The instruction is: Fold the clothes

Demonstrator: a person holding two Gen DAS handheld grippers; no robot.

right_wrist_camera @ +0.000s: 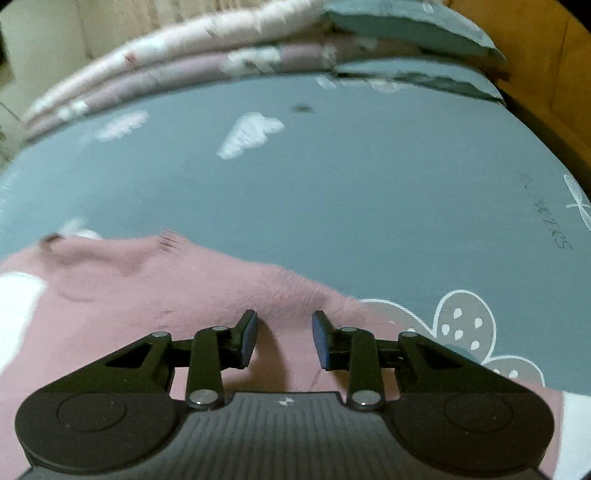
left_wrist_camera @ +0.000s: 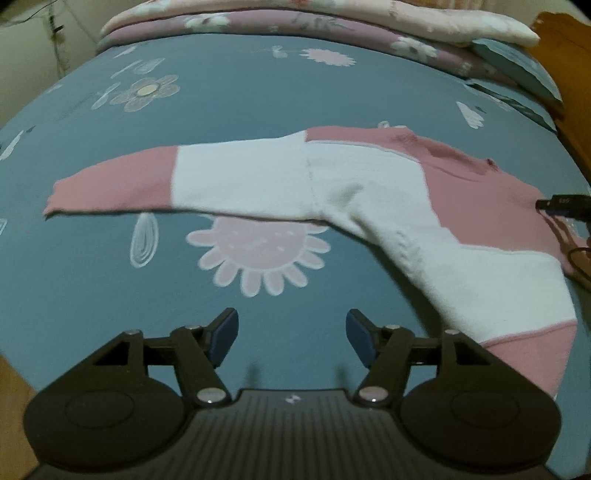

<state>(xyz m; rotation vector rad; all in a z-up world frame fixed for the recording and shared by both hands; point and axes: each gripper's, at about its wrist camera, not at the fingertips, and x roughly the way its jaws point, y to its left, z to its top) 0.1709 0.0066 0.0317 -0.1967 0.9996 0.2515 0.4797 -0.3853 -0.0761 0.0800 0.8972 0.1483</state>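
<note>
My left gripper is released, jaws apart over bare bed sheet, nothing between. My right gripper is parted too, above pink sweater fabric, not pinching it. Sweater lies flat mid-bed, one sleeve stretched out sideways. Folded quilts along the far edge.

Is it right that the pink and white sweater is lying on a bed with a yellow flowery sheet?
Not quite. The sheet is blue, not yellow; the left wrist view shows this plainly. The rest holds: the pink and white sweater is lying on the bed, and the sheet has flowers printed on it.
</note>
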